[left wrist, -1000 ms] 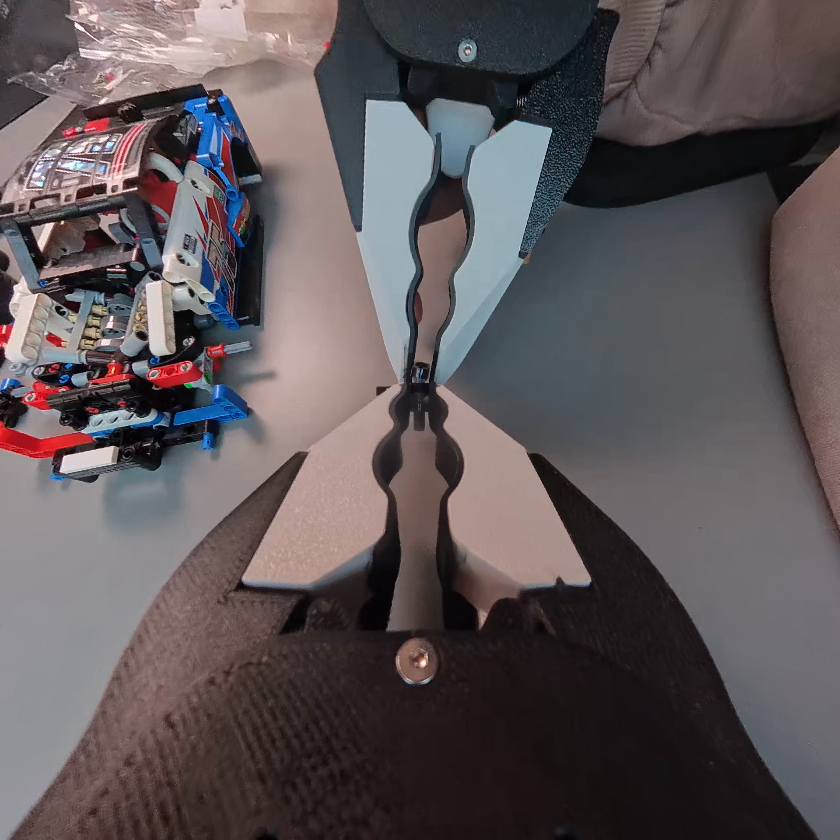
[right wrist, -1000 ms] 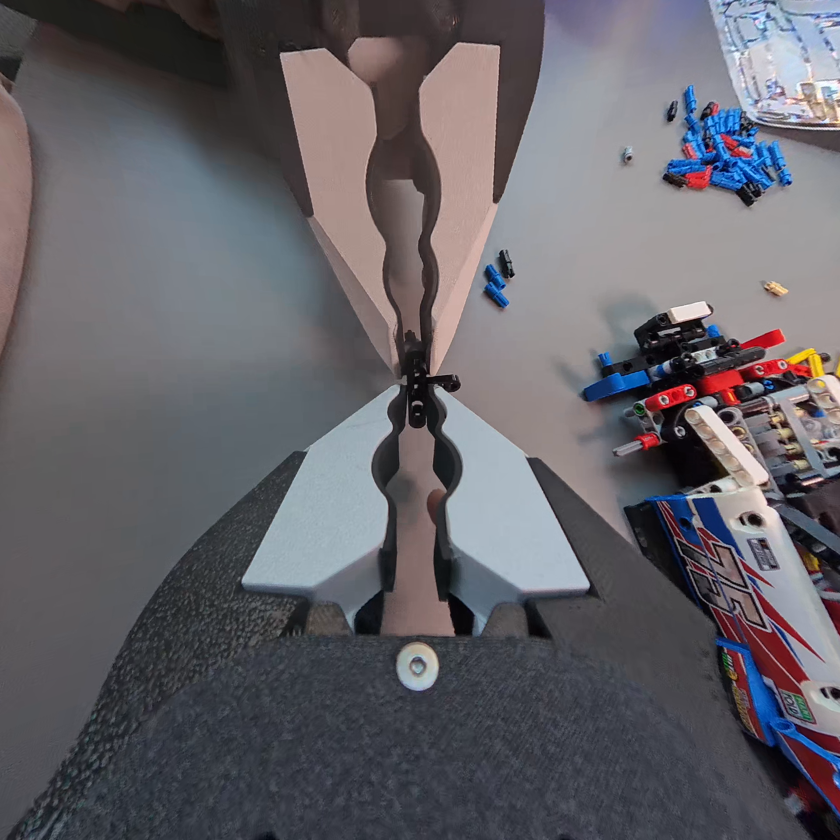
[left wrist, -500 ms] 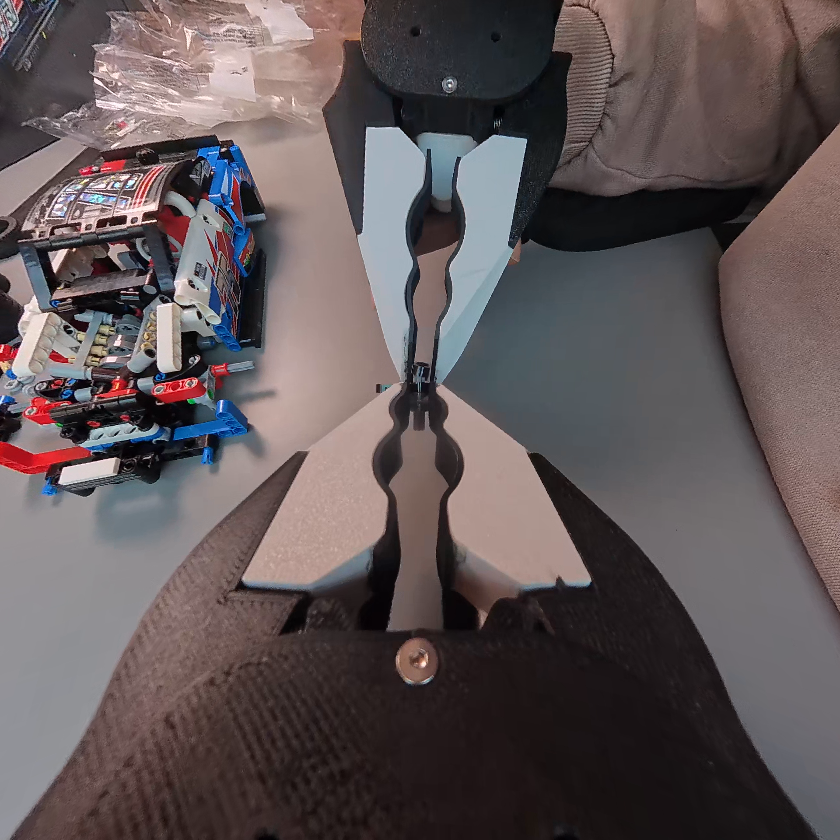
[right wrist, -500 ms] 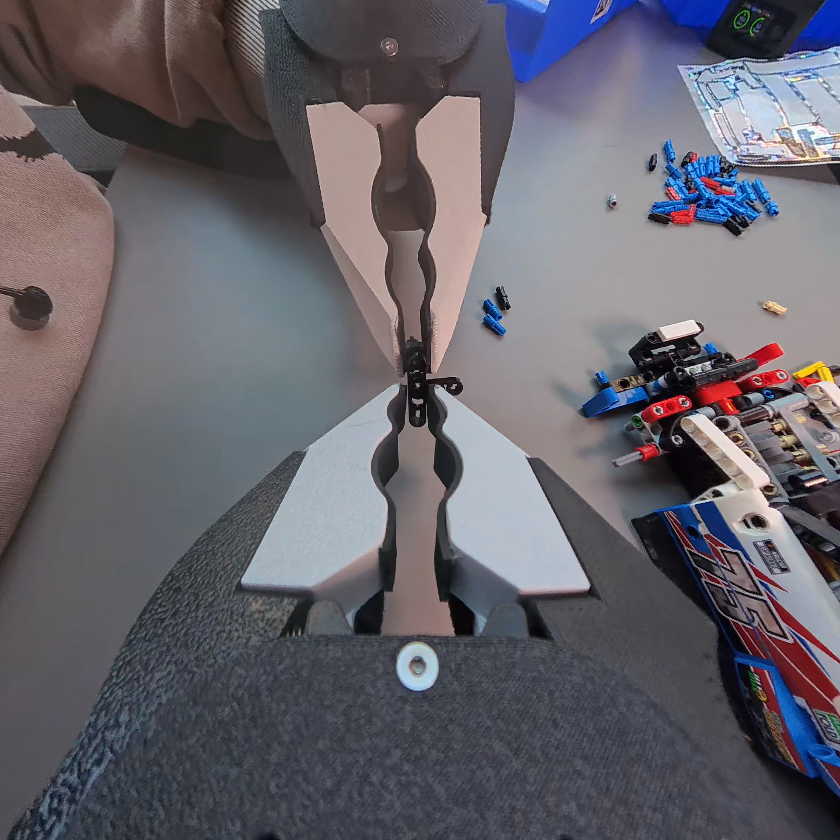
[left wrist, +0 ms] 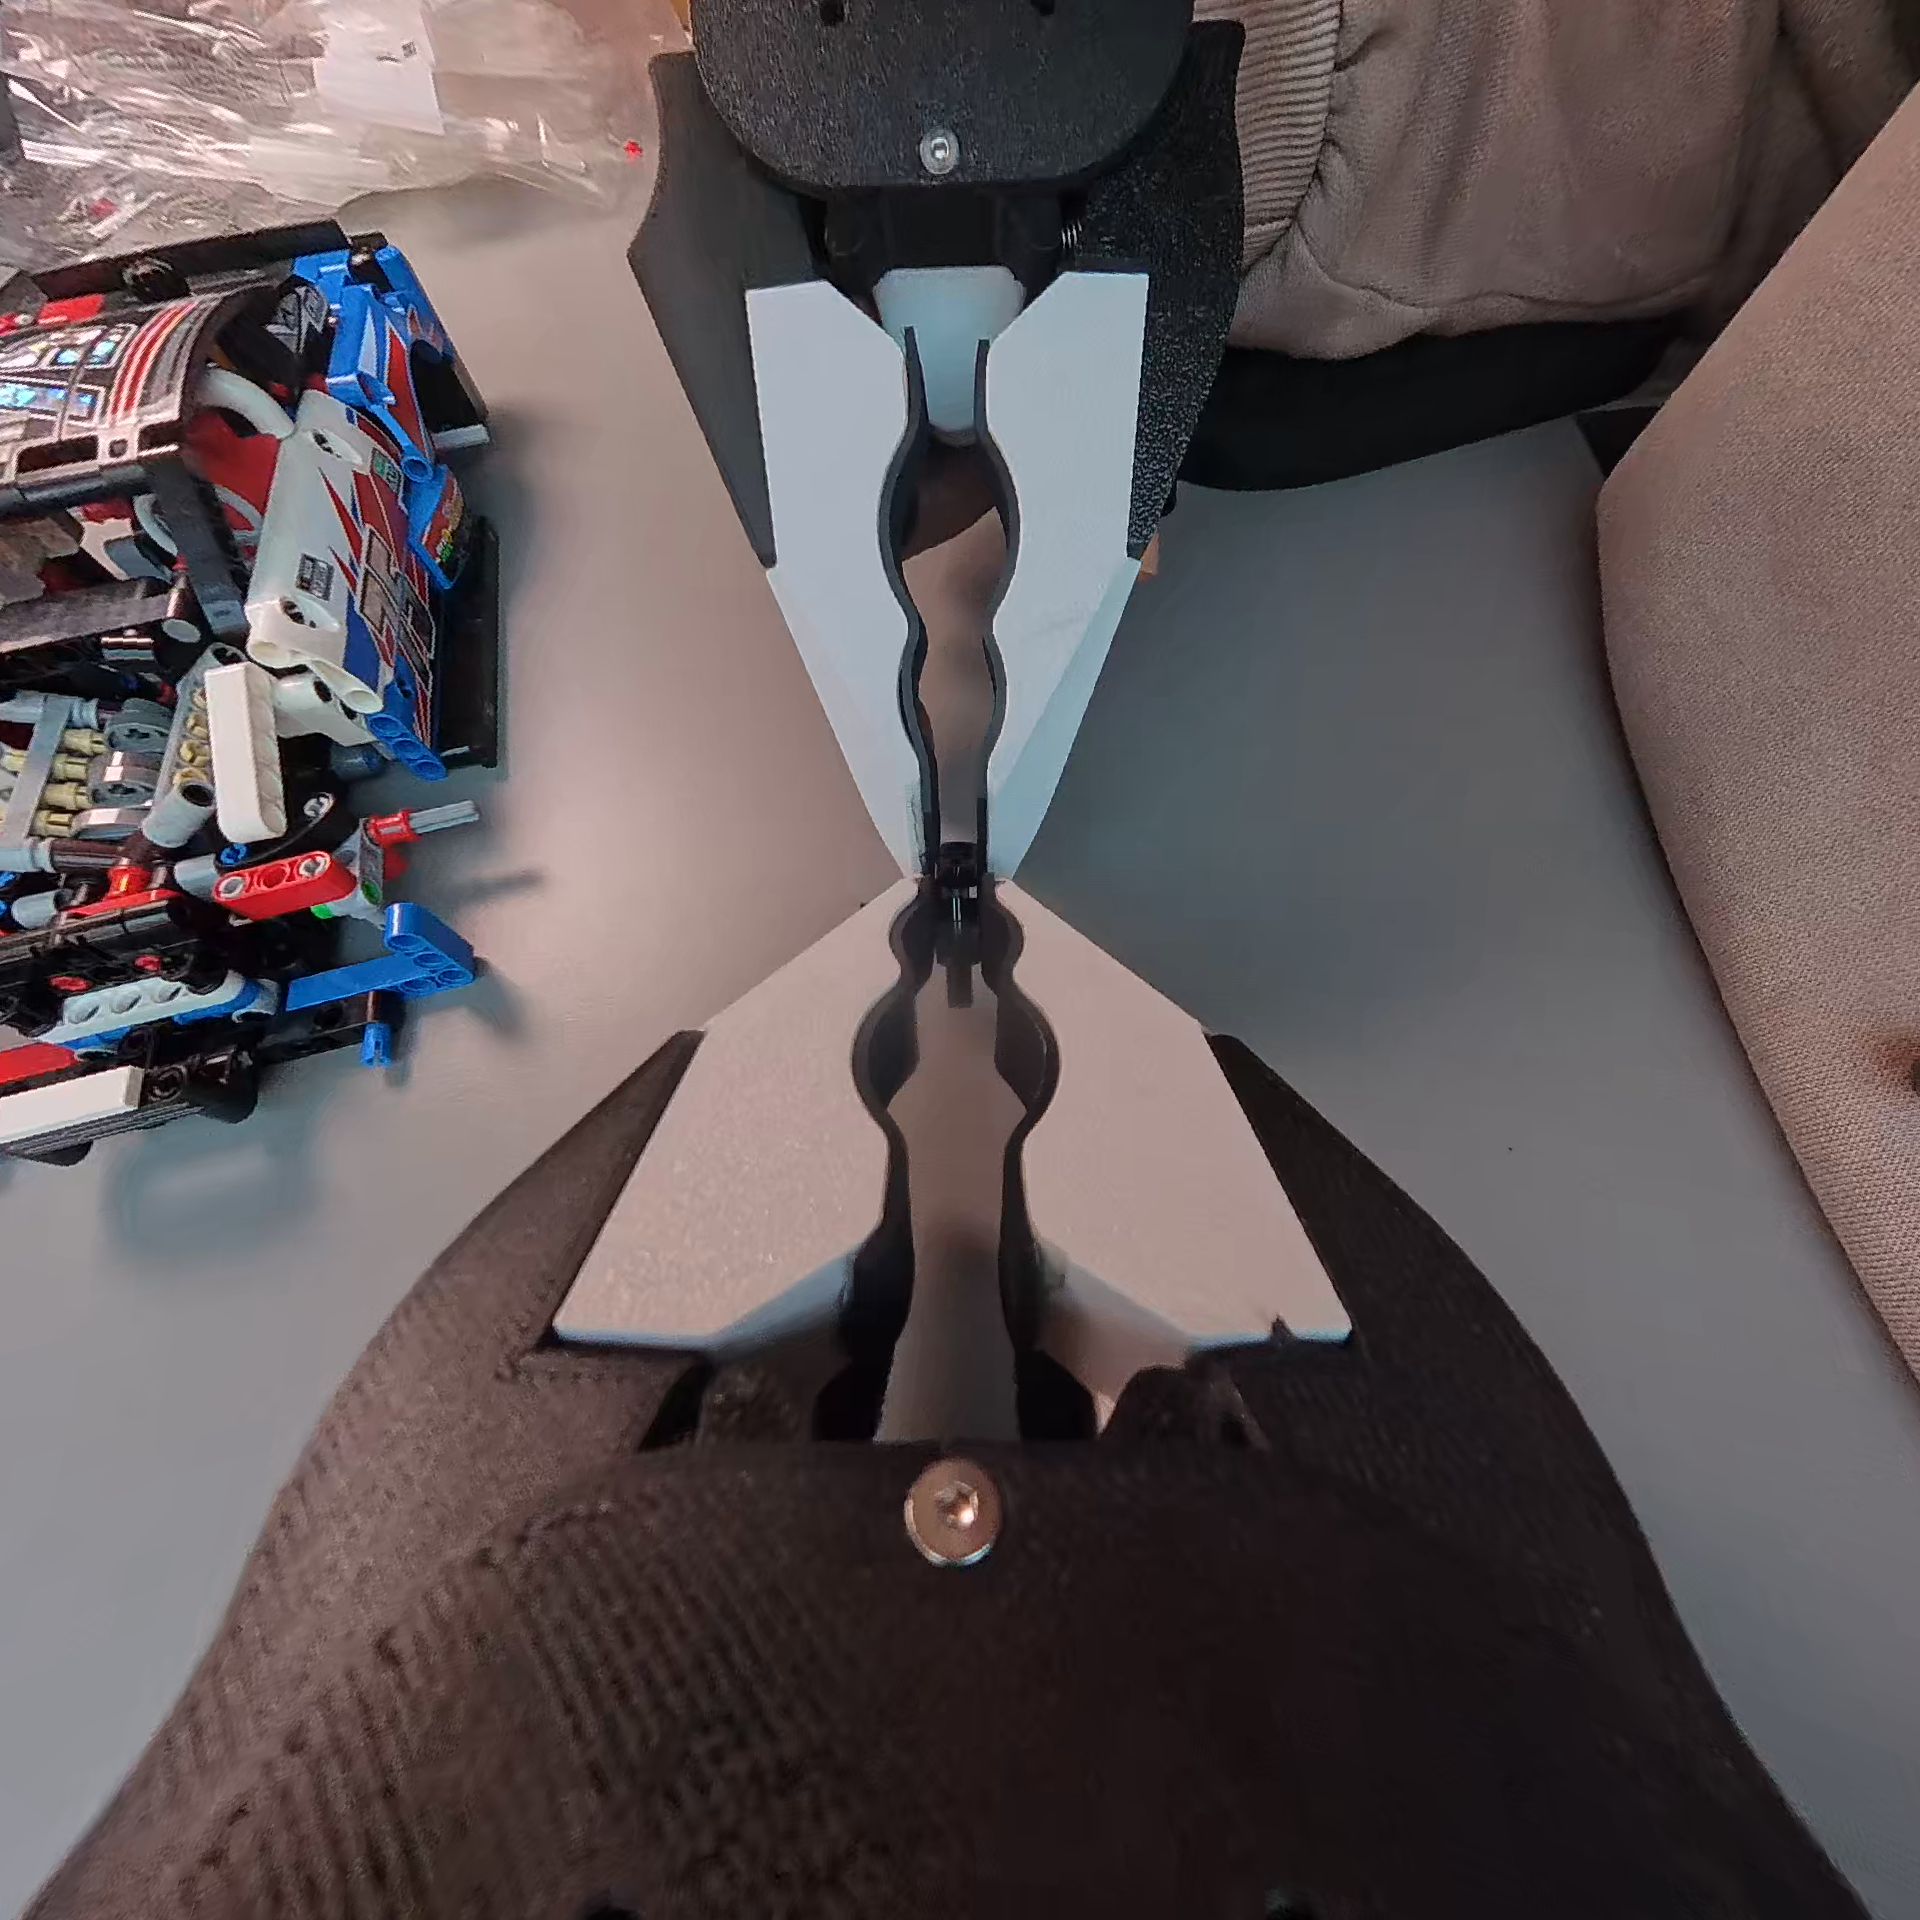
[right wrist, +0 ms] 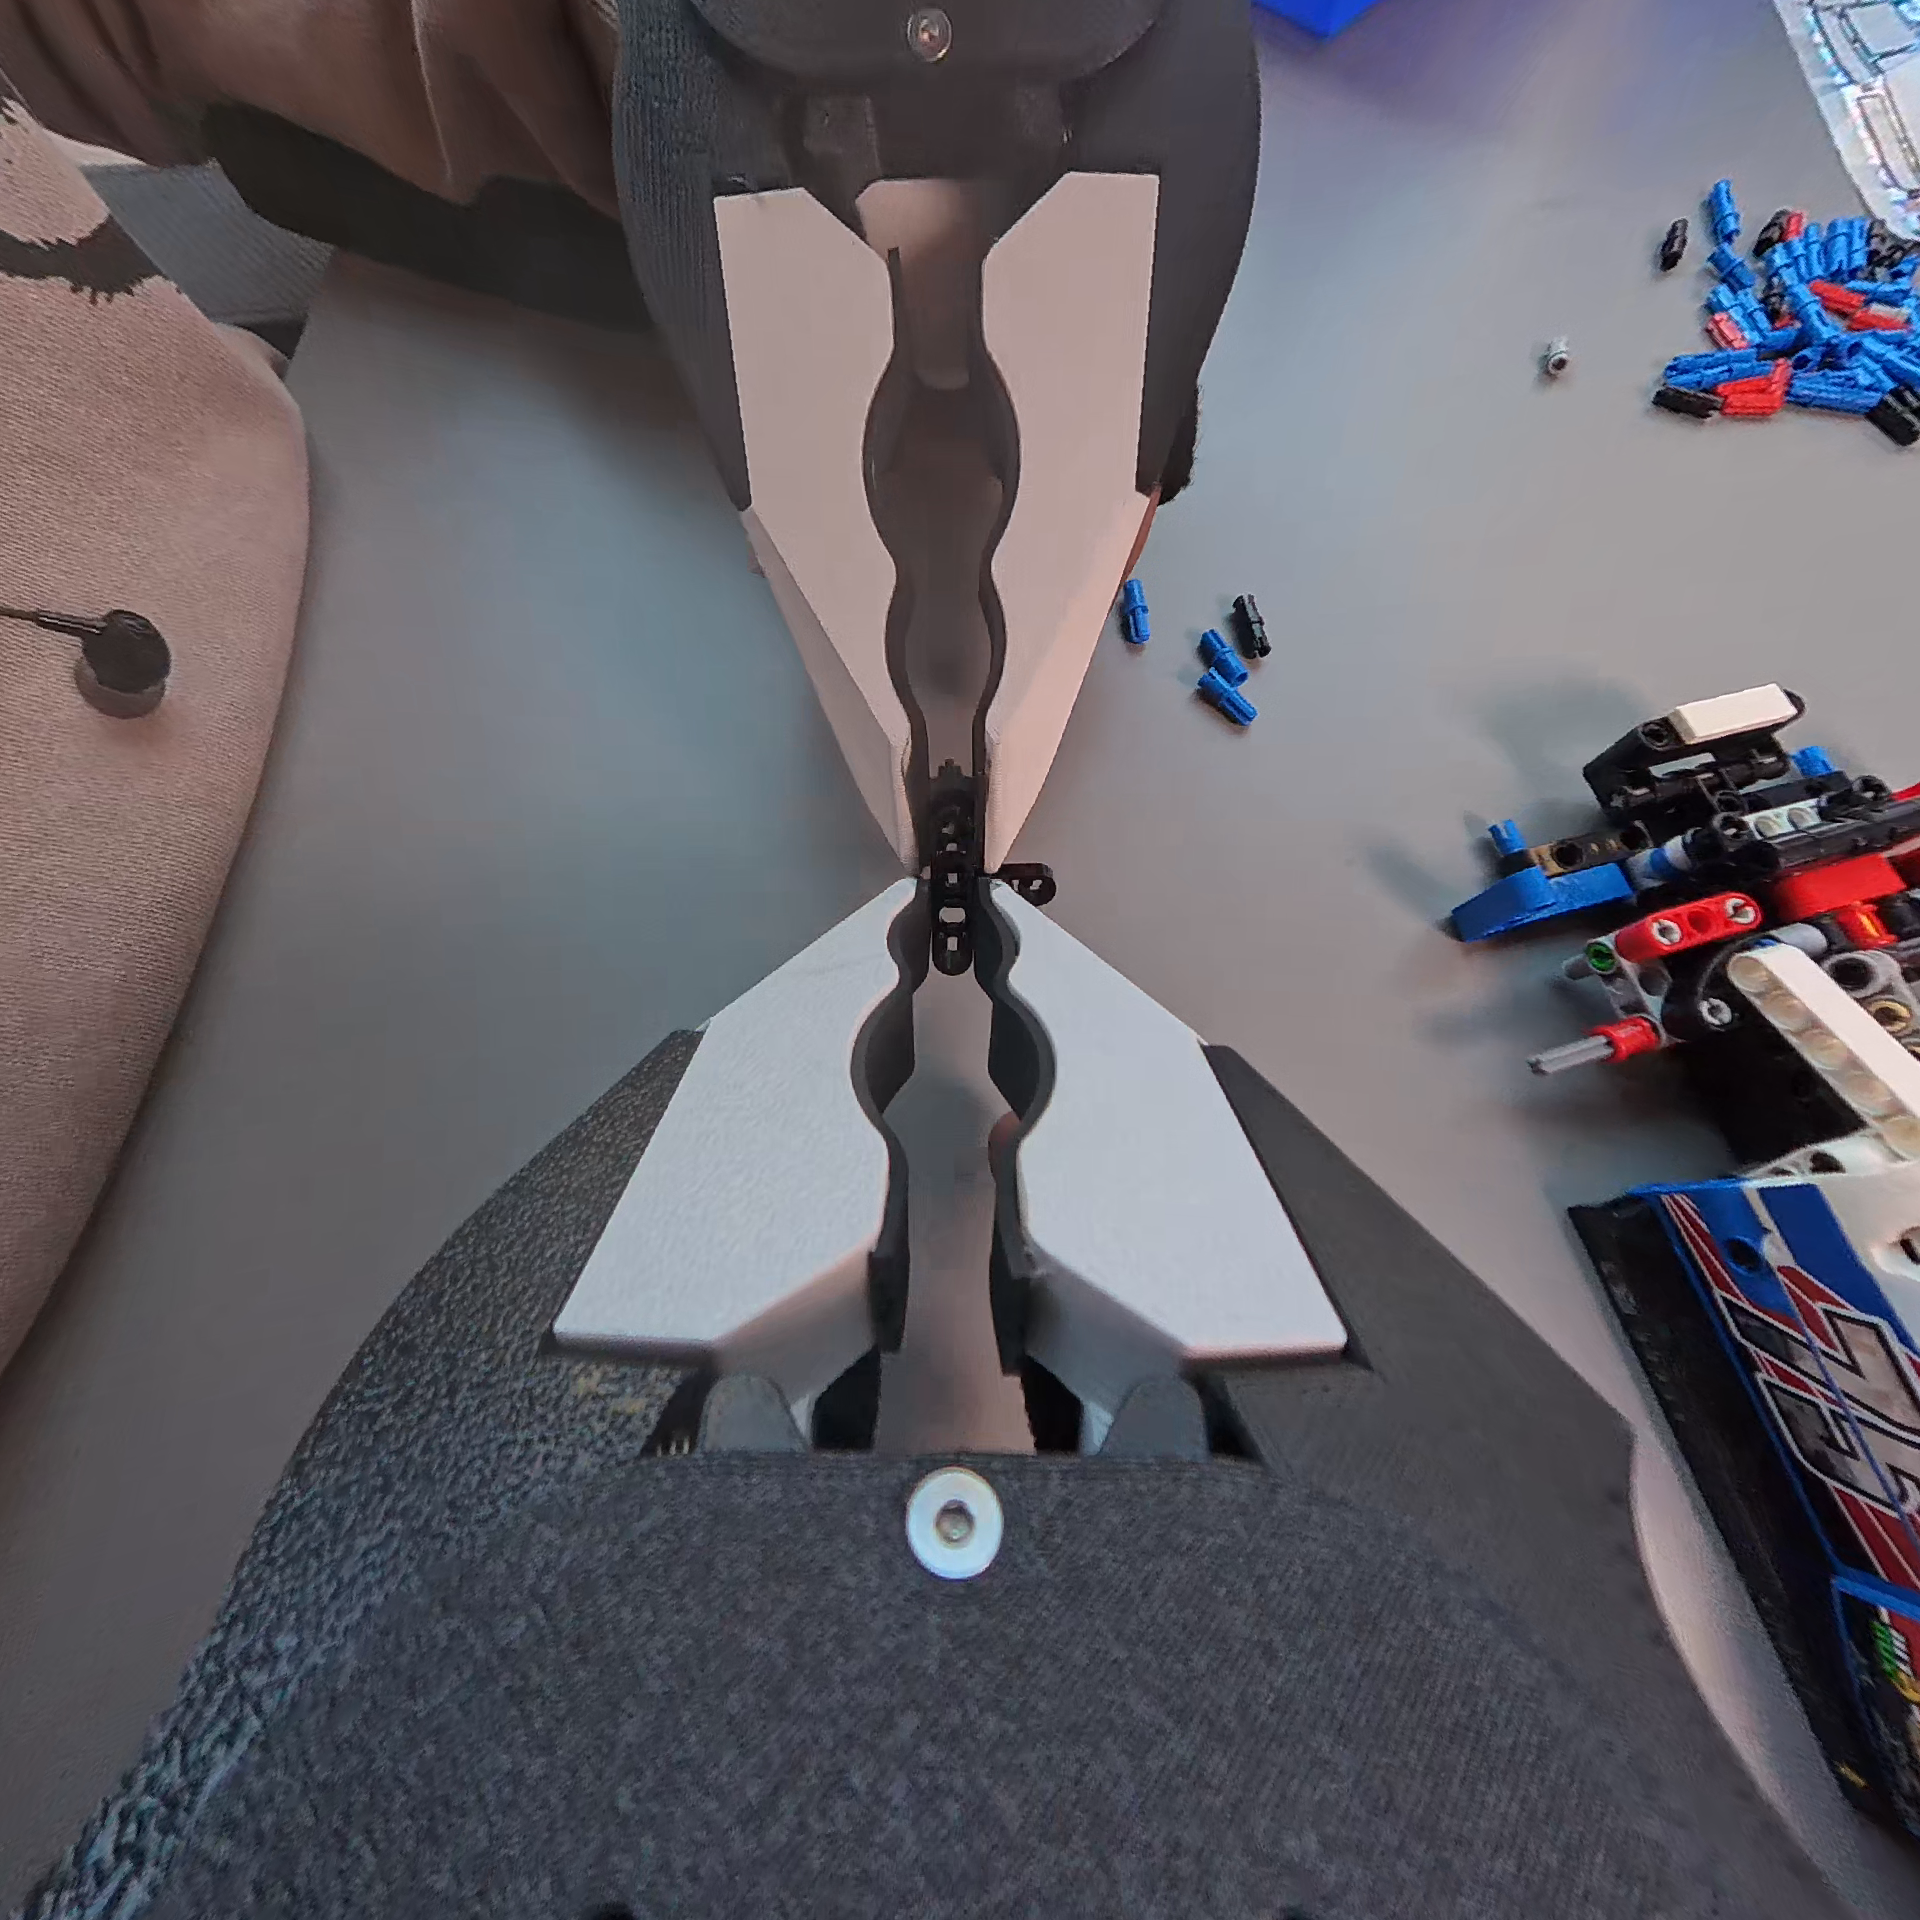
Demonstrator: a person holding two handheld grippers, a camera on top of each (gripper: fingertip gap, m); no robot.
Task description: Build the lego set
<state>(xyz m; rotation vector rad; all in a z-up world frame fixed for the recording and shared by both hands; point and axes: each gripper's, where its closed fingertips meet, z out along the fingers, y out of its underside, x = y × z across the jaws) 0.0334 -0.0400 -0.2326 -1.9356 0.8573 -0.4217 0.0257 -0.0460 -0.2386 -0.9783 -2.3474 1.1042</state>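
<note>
Both claws meet tip to tip, each pinched on the same small black lego piece (right wrist: 951,894). The left gripper (left wrist: 954,914) grips one end; the right gripper (right wrist: 948,935) clamps the other, a short pin sticking out just right of its tips. Compared with 0.5 s ago, the 2 claws sit closer together, the facing one filling more of each view. The lego car (left wrist: 239,582) lies on the grey table (left wrist: 1299,831), well left of the left claw.

Grey tabletop (left wrist: 1351,727) w/ clear plastic bags (left wrist: 260,104) lying at far left; tan sleeve (left wrist: 1766,727) resting along its right edge
</note>
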